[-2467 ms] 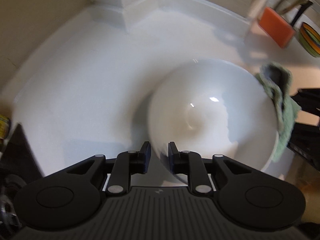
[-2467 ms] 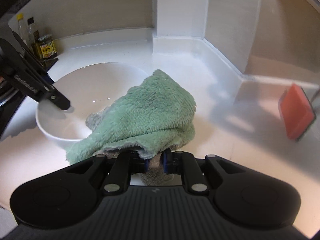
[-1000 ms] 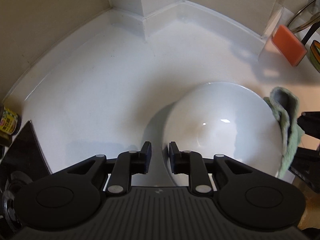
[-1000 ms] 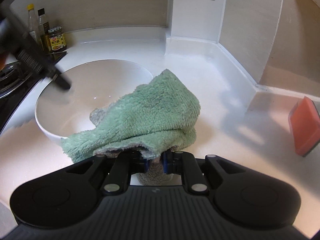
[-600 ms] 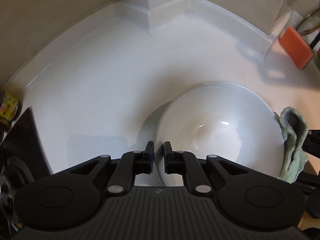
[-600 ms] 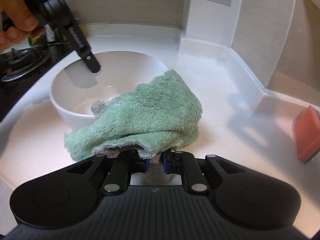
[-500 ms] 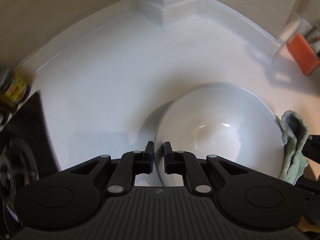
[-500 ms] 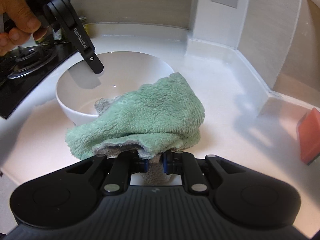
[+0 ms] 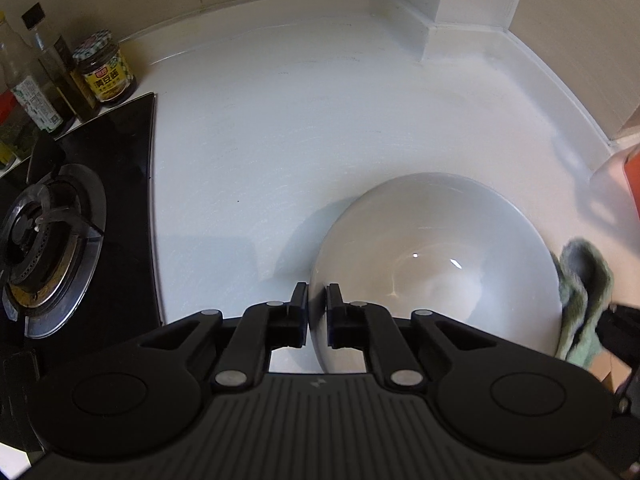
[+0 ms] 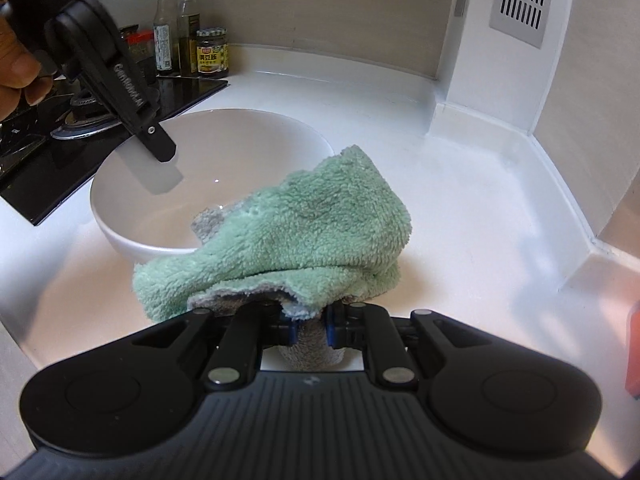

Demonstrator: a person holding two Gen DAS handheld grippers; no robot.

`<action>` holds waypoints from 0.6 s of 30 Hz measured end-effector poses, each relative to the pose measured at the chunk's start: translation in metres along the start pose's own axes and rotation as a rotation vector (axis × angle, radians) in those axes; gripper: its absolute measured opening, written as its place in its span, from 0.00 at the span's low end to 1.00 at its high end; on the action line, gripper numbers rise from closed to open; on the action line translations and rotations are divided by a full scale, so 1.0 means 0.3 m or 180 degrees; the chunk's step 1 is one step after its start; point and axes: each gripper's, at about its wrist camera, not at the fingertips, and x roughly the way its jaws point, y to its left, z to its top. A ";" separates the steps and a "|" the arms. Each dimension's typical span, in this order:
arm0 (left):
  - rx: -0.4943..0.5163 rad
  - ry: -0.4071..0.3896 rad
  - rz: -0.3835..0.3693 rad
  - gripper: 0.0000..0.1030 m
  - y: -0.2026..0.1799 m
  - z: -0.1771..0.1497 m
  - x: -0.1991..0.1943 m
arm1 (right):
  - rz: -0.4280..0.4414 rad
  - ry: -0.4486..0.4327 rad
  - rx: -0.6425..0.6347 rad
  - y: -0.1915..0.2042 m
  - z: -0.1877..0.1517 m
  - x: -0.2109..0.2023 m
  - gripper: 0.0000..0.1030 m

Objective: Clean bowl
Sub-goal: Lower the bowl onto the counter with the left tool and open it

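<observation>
Left gripper (image 9: 317,300) pinched the near rim of the white bowl (image 9: 436,264), which sat on the white counter (image 9: 304,128) beside the stove (image 9: 52,232). Right gripper (image 10: 310,326) clamped the green cloth (image 10: 304,236), which draped over the bowl's opposite rim.

Things on the kitchen counter
A black gas stove (image 9: 60,216) sits on the white counter (image 9: 280,128); bottles (image 10: 176,24) and a jar (image 9: 105,68) stand behind it, and a vent grille (image 10: 522,0) is on the wall.

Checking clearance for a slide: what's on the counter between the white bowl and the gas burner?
Nothing loose. In the left wrist view, bare white counter runs from the bowl to the black glass hob edge; the gas burner sits on that hob.
</observation>
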 end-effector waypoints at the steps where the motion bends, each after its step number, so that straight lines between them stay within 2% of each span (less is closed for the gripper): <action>1: 0.0003 -0.0014 -0.0007 0.08 0.006 -0.004 -0.002 | -0.0008 0.0005 0.0003 0.015 -0.003 -0.007 0.11; 9: 0.0081 -0.0130 -0.0103 0.08 0.040 -0.042 -0.009 | -0.0033 0.0070 0.0211 0.101 -0.014 -0.065 0.11; 12: 0.0150 -0.0172 -0.0149 0.07 0.046 -0.058 -0.008 | -0.0049 0.0056 0.0427 0.098 -0.021 -0.080 0.11; 18: 0.0009 -0.0281 -0.0310 0.07 0.085 -0.095 -0.017 | -0.0025 -0.0026 0.0701 0.076 -0.030 -0.119 0.11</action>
